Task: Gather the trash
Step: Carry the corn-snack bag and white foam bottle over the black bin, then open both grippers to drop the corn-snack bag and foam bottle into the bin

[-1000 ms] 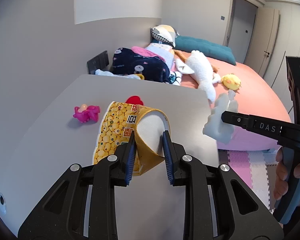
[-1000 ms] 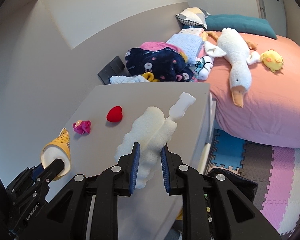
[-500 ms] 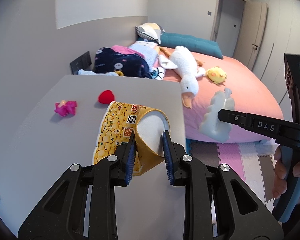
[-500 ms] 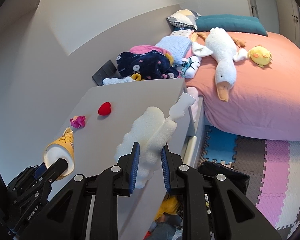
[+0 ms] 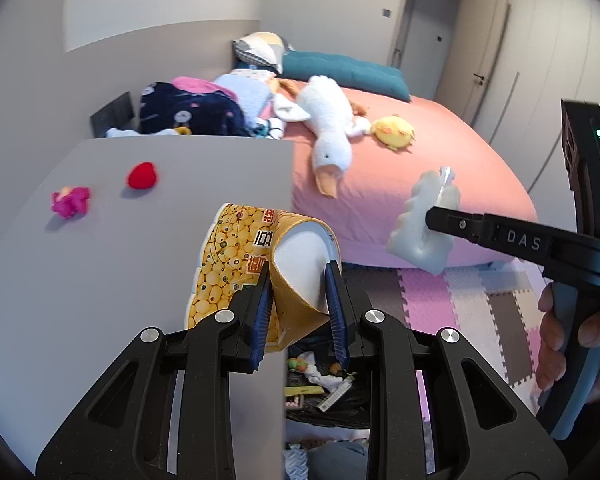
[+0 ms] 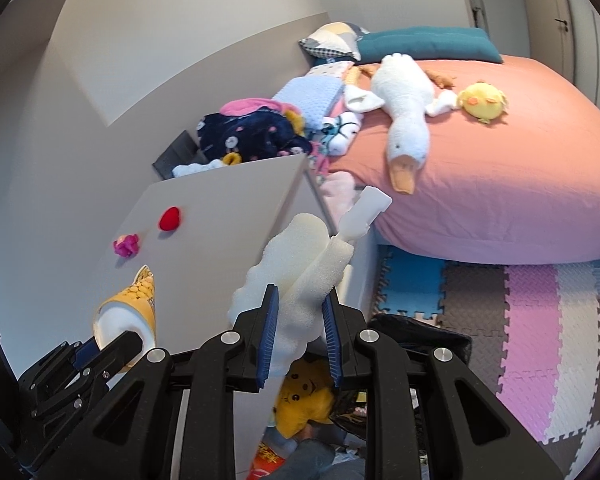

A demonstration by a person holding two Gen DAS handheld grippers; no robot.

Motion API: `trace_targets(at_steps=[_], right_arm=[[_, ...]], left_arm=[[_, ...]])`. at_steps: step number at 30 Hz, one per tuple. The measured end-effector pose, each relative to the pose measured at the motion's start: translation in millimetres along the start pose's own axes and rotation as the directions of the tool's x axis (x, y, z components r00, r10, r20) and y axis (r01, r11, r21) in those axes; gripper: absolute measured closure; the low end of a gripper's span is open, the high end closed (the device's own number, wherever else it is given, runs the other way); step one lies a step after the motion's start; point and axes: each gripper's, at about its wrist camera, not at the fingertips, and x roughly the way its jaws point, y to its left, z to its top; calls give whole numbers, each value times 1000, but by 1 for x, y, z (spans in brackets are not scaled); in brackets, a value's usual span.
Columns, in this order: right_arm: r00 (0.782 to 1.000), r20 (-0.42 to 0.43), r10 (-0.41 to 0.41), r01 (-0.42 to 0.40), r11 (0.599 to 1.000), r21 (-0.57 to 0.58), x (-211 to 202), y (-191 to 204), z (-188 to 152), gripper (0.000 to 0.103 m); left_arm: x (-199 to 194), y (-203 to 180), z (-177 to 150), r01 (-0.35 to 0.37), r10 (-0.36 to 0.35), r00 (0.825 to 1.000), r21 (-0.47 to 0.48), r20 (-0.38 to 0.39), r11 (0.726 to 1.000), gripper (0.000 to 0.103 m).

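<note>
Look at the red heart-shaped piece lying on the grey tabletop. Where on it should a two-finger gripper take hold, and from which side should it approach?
Grip the red heart across its two rounded flanks, coming down from above. It lies low on the table and looks soft, so a side approach would probably push it; the pink toy lies apart, leaving room for the fingers.

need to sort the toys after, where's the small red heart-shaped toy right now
The small red heart-shaped toy lies on the grey tabletop, towards its far end, just right of the pink toy figure in the left wrist view.
</note>
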Motion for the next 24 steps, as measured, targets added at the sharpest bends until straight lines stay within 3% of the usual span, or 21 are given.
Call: trace_targets(at_steps=[12, 24], right_arm=[[996, 22, -83, 82, 996, 43, -17, -44, -6, 78], [984, 19, -175, 173, 984, 49, -24, -80, -11, 78]], left_arm=[[21, -48, -5, 71, -68, 997, 83, -44, 994, 77], [41, -95, -19, 147, -123, 984, 198, -125, 969, 77]])
